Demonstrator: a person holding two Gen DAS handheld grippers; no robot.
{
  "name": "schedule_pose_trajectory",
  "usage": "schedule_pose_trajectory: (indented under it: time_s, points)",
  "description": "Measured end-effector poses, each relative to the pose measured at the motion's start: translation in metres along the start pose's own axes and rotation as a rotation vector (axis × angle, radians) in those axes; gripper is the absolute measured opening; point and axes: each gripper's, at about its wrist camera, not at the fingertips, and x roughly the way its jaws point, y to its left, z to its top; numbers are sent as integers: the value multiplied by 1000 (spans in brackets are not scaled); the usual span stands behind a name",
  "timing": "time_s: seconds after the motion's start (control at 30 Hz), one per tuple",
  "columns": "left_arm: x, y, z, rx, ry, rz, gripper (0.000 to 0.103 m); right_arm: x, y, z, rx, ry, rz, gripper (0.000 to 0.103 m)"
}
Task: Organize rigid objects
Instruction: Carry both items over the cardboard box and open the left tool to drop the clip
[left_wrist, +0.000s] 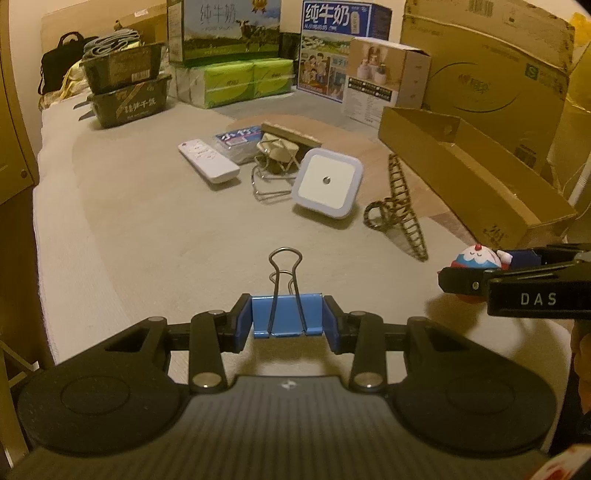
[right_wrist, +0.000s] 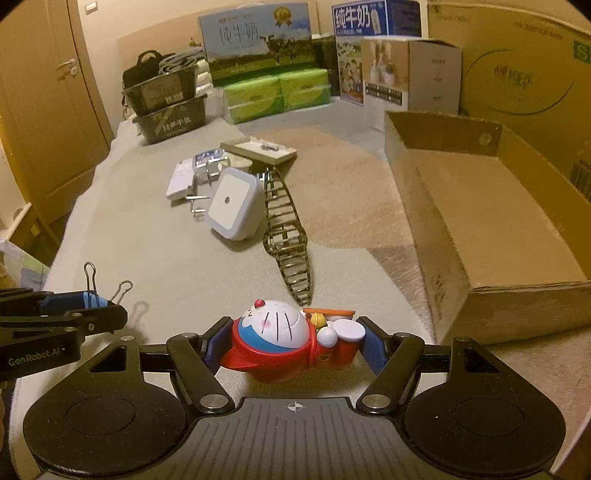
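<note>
My left gripper (left_wrist: 288, 317) is shut on a blue binder clip (left_wrist: 286, 314), its wire handles pointing up and forward; the same clip (right_wrist: 90, 299) shows at the left of the right wrist view. My right gripper (right_wrist: 291, 339) is shut on a red, white and blue cartoon cat figurine (right_wrist: 280, 332), also seen at the right edge of the left wrist view as the figurine (left_wrist: 476, 258). Both grippers hover above the beige cloth surface (left_wrist: 166, 229). Ahead lie a square white night light (left_wrist: 327, 182), a wooden ladder toy (left_wrist: 400, 210) and a white remote (left_wrist: 208, 160).
An open shallow cardboard box (right_wrist: 480, 206) stands to the right, its inside bare. Behind the night light lie another wire clip (left_wrist: 271, 181), a small packet (left_wrist: 236, 138) and a flat box (left_wrist: 290, 133). Milk cartons, tissue packs and dark trays line the back.
</note>
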Motion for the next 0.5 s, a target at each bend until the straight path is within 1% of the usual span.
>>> schedule_pose_trajectory:
  time_s: [0.27, 0.5]
  points:
    - [-21, -11, 4, 27, -33, -16, 36, -26, 0, 0, 14, -35, -4, 71]
    - [-32, -22, 7, 46, -44, -27, 36, -48, -4, 0, 25, -68, -19, 71]
